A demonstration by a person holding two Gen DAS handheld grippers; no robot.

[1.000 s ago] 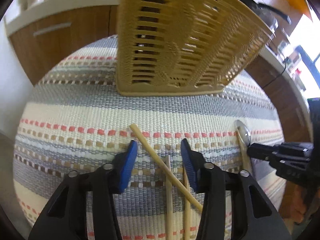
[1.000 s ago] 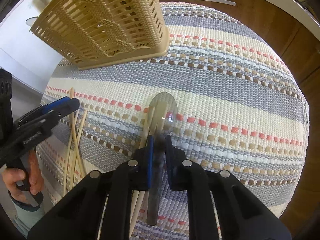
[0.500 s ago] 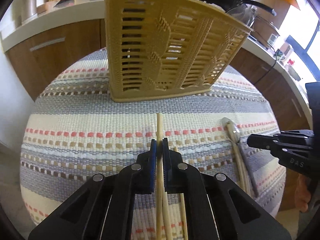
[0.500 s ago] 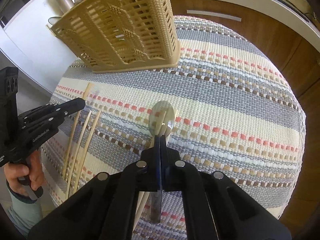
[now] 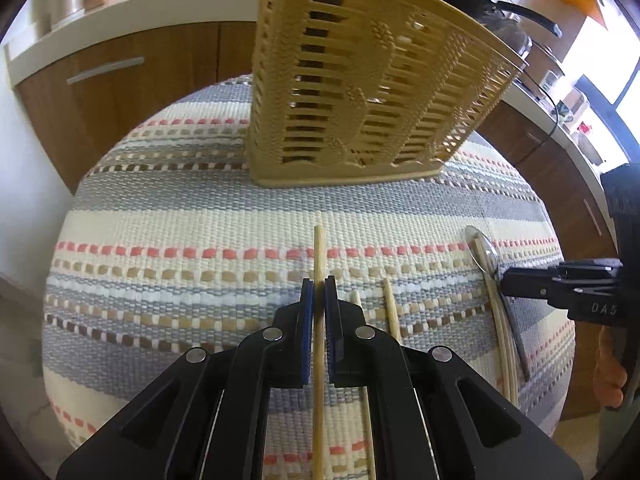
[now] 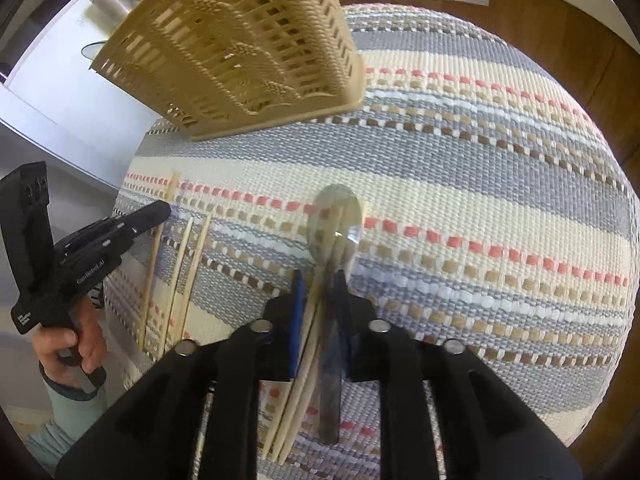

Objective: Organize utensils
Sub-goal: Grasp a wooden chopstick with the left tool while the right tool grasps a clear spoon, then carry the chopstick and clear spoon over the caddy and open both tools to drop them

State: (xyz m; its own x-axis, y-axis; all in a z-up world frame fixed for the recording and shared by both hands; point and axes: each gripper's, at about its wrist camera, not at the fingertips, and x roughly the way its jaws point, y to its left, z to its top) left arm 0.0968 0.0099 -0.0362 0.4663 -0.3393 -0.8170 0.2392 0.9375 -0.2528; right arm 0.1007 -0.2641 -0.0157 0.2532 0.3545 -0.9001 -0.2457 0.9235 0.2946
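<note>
One chopstick pinched in left jaws; right jaws clamp spoon, two chopsticks.

The woven tablecloth is striped in cream and grey, crossed by dashed rows of coral red, tan, brown and white. On it stands a basket of yellowish tan with slatted, lattice-like walls. Nearer than the basket lie pale wooden chopsticks the colour of light bamboo, and to the basket's right a shiny silver spoon with a dark grey handle. The left gripper and right gripper are black with blue pads. Behind the basket the cabinets are warm brown under a white countertop.
</note>
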